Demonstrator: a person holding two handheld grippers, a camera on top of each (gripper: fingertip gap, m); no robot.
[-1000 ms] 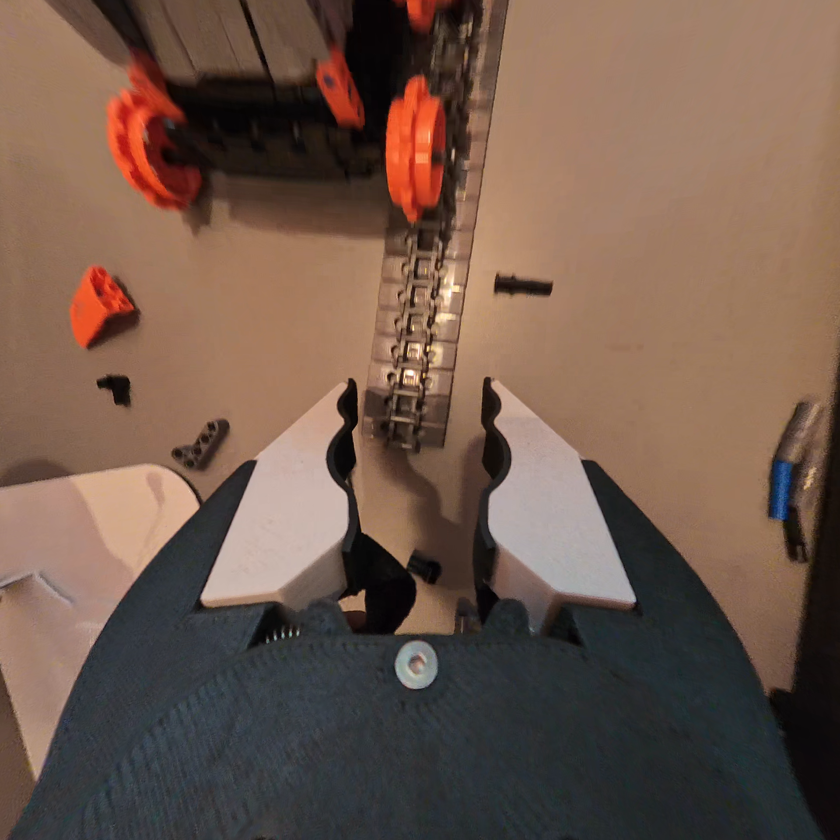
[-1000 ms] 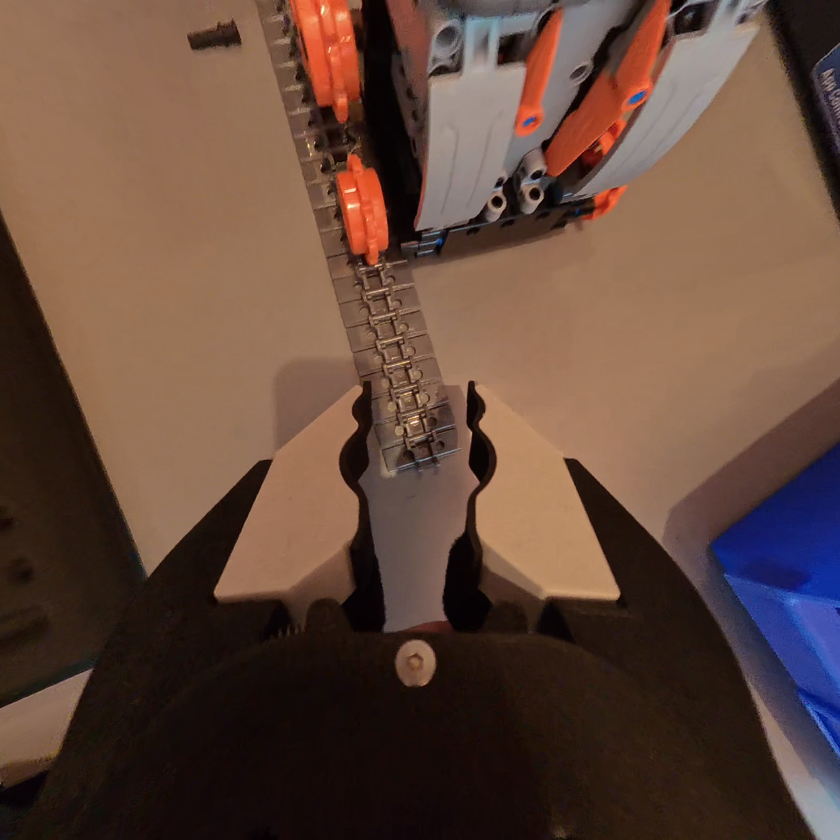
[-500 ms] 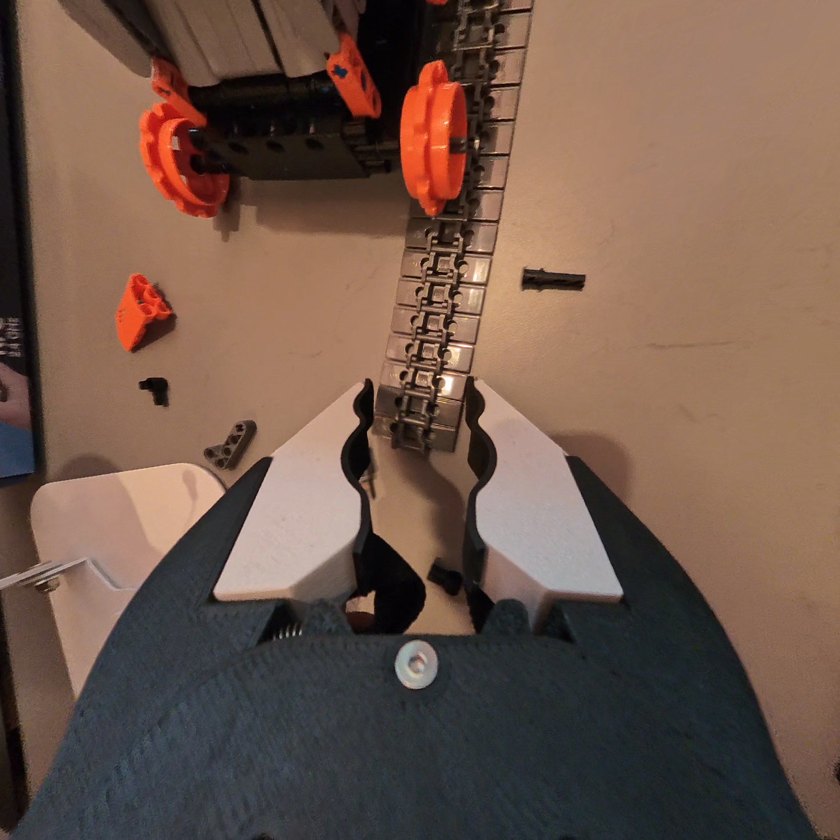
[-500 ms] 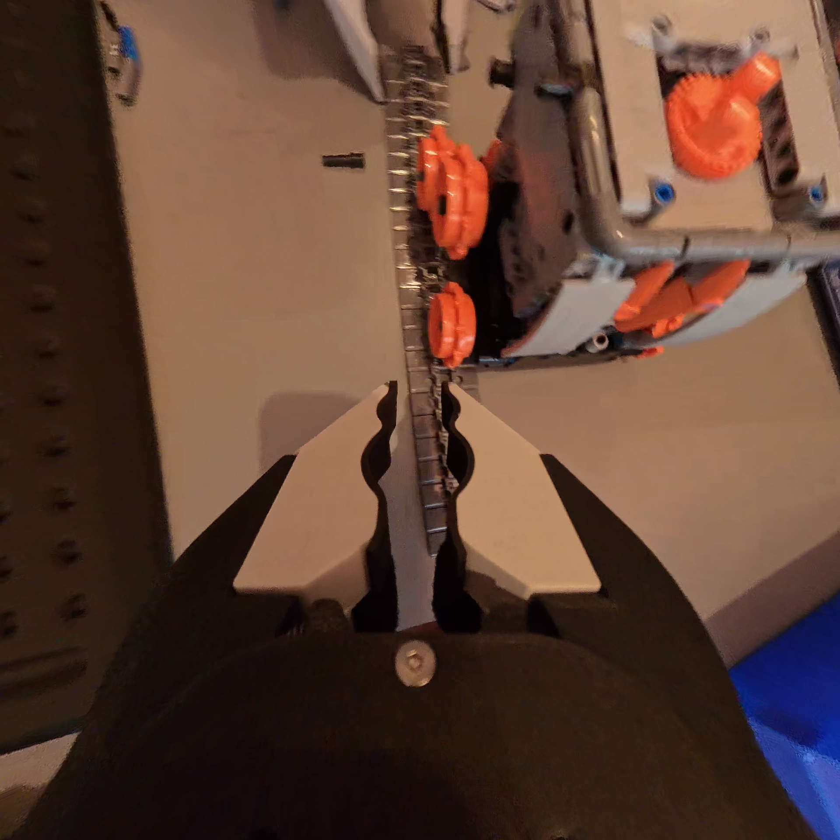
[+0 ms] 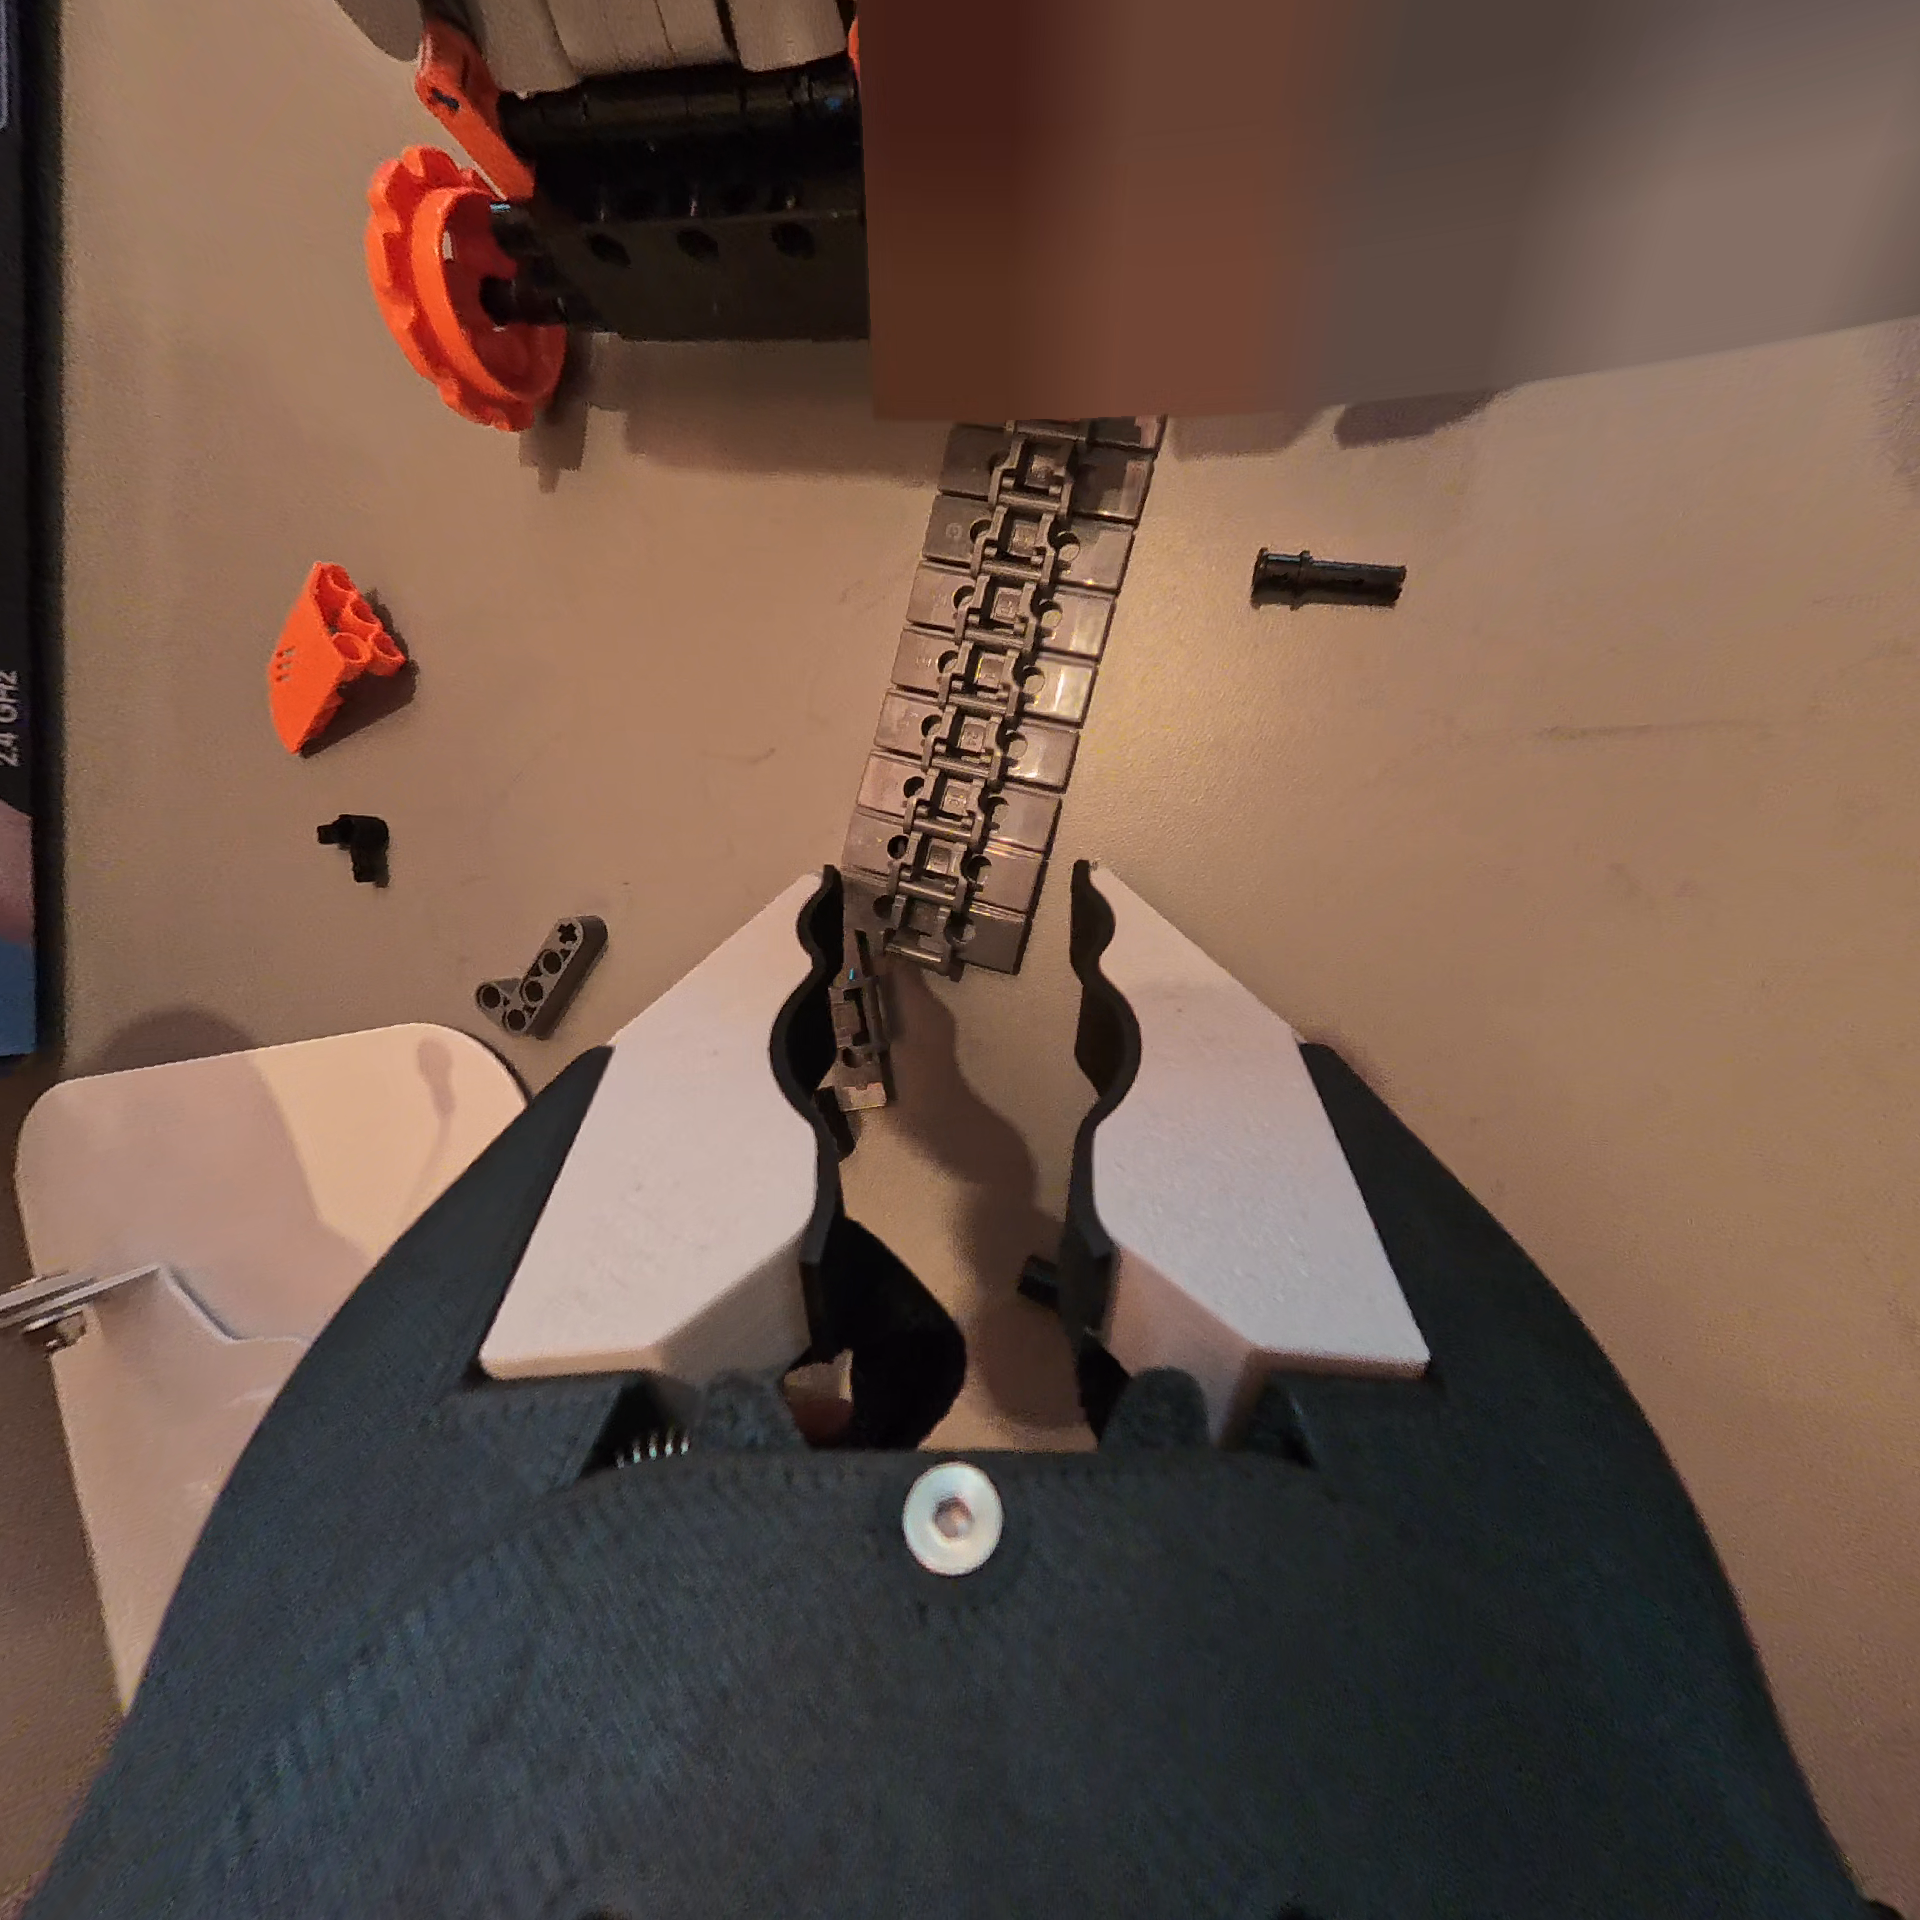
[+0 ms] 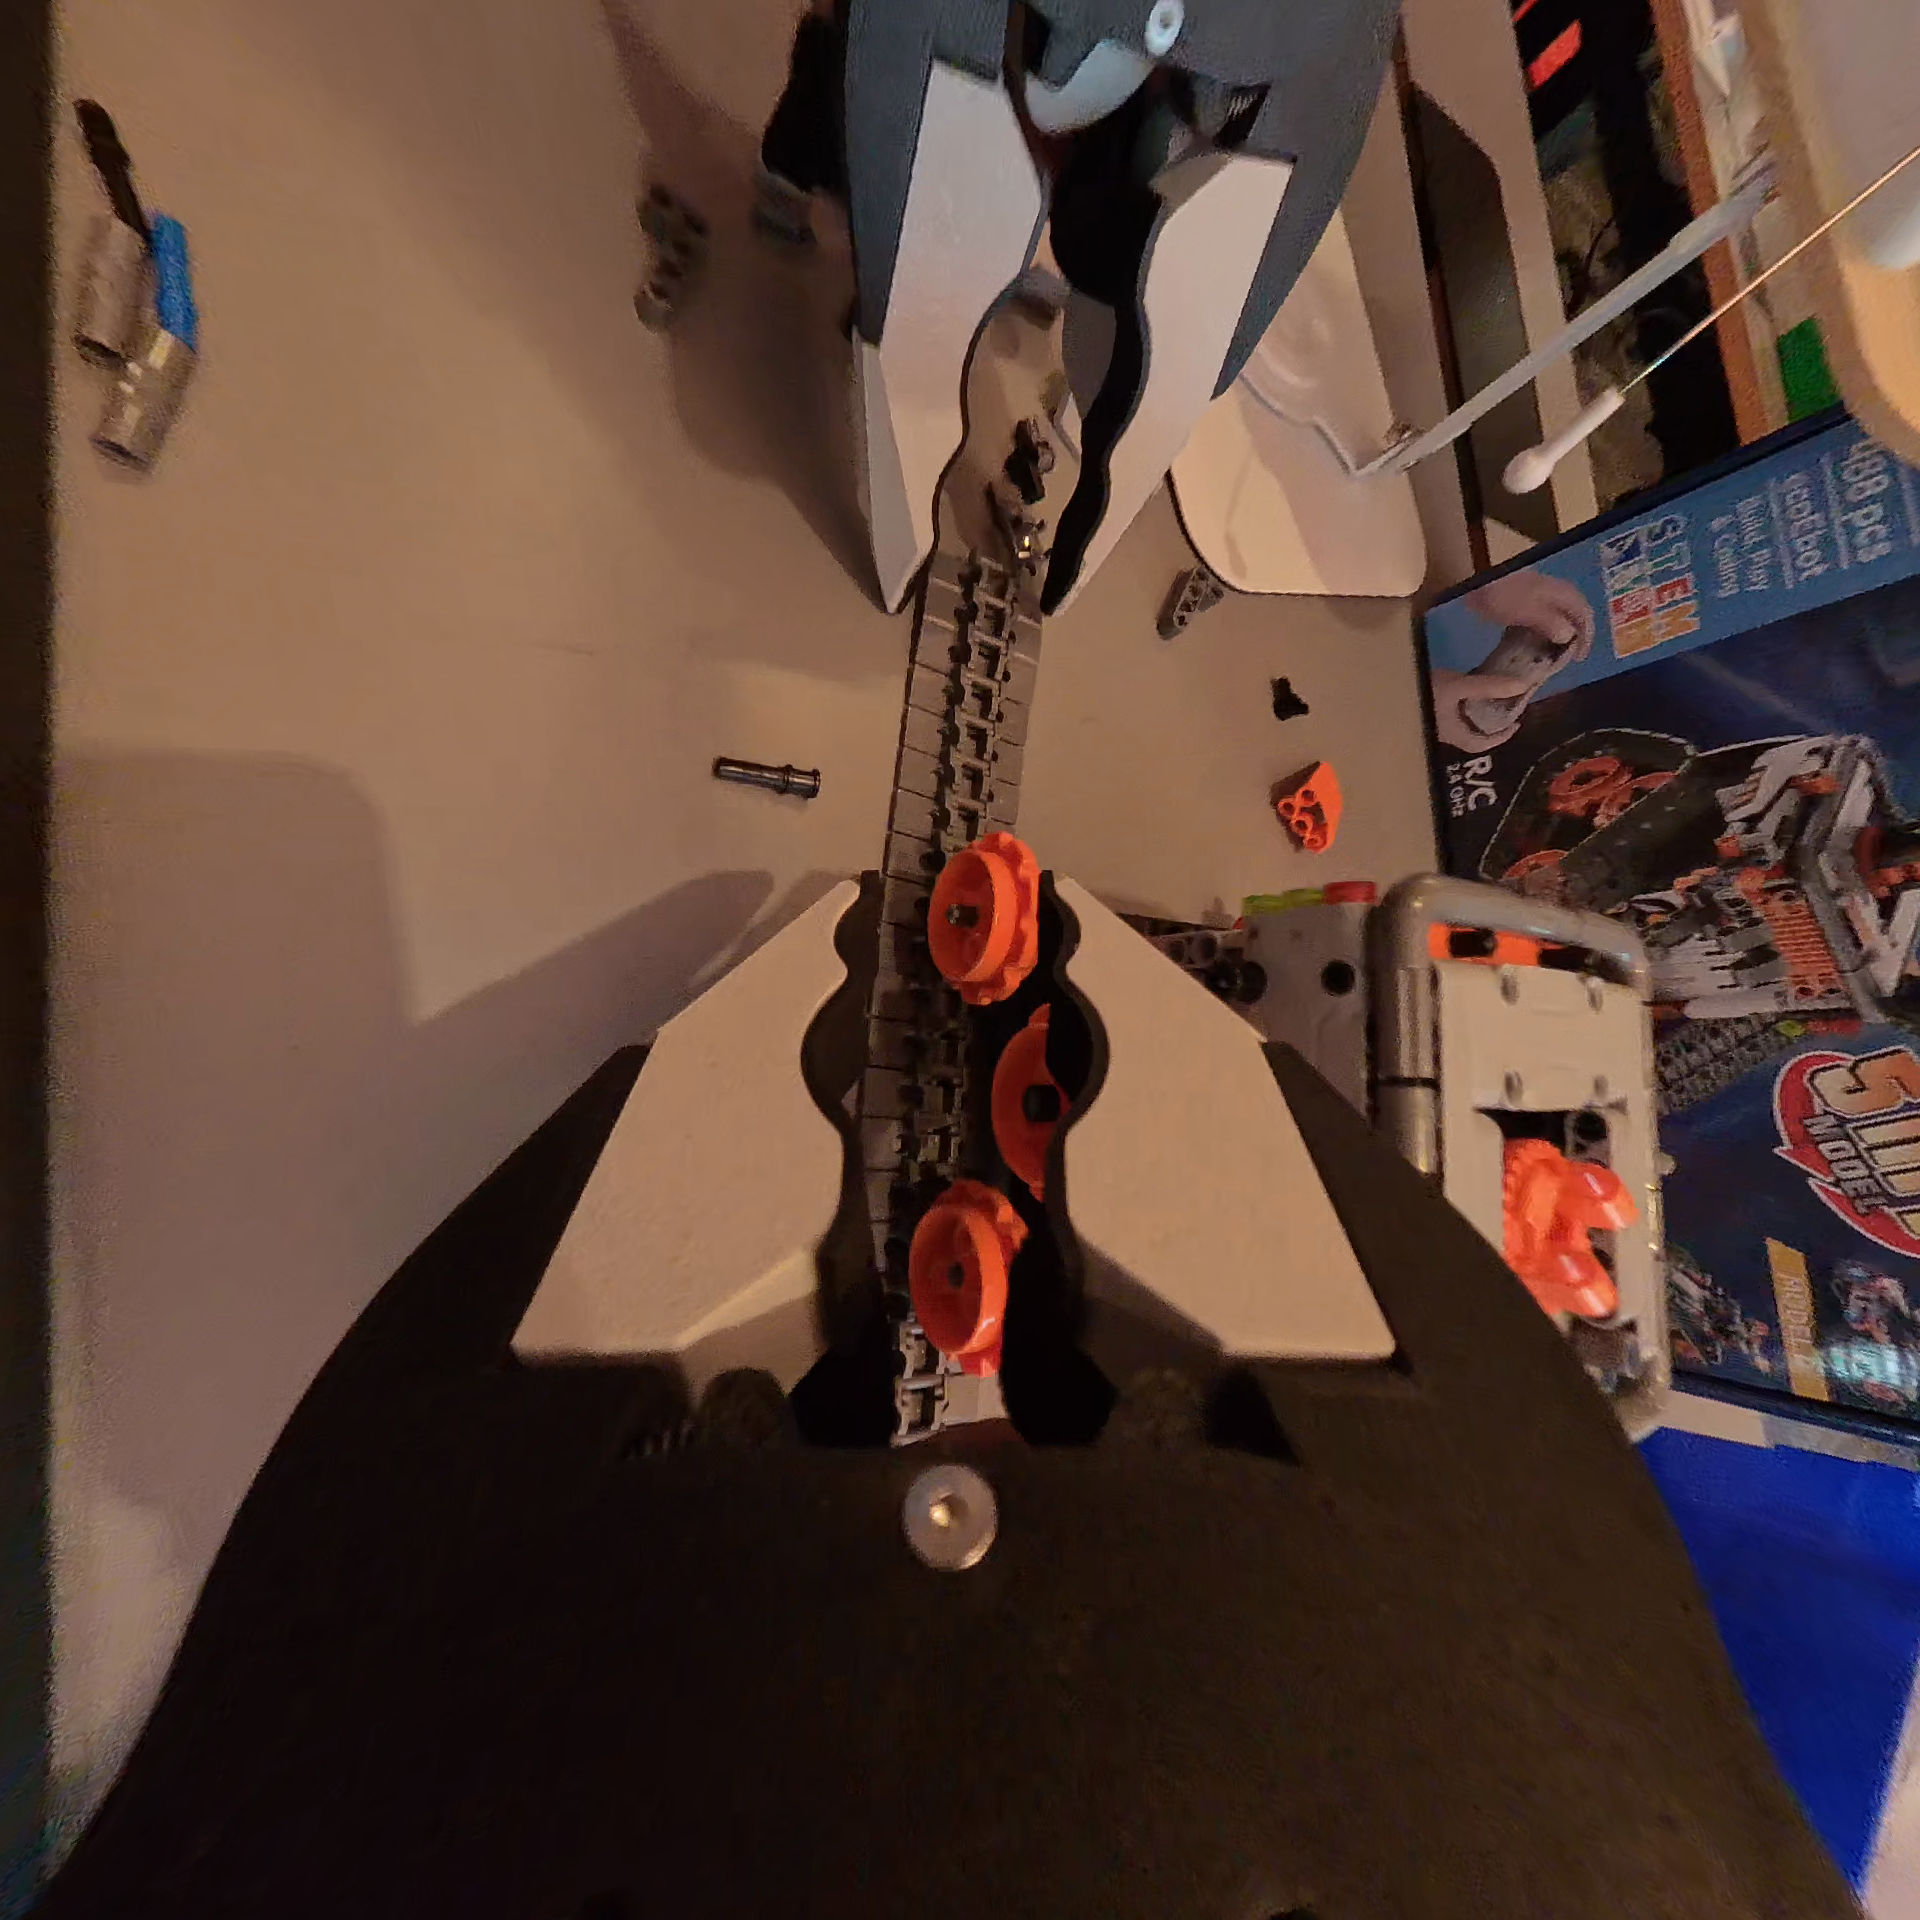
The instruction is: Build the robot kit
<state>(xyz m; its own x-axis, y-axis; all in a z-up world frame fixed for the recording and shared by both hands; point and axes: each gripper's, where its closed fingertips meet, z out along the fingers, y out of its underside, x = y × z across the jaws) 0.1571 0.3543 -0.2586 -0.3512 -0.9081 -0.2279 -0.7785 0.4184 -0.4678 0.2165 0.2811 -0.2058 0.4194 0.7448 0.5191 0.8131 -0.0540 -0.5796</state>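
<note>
On the beige tabletop (image 5: 1455,935), my left gripper (image 5: 956,883) hangs spread around the free end of the grey tread chain (image 5: 987,707), a loose tread link (image 5: 857,1039) beside one finger, while my right gripper (image 6: 956,883), likewise unclenched, straddles chain and orange sprocket wheels (image 6: 982,914).

Grey track (image 5: 987,717): glossy plastic. Orange sprocket wheels (image 6: 982,914): smooth plastic. Tabletop (image 5: 1455,935): matt, scuffed. Box (image 6: 1704,935): glossy printed card.

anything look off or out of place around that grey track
Yes. The grey track lies flat on the table as an open strip, not looped round the orange wheels. A loose link sits off its end, between the open fingers of the left hand-held gripper. Small parts are scattered nearby.
</note>
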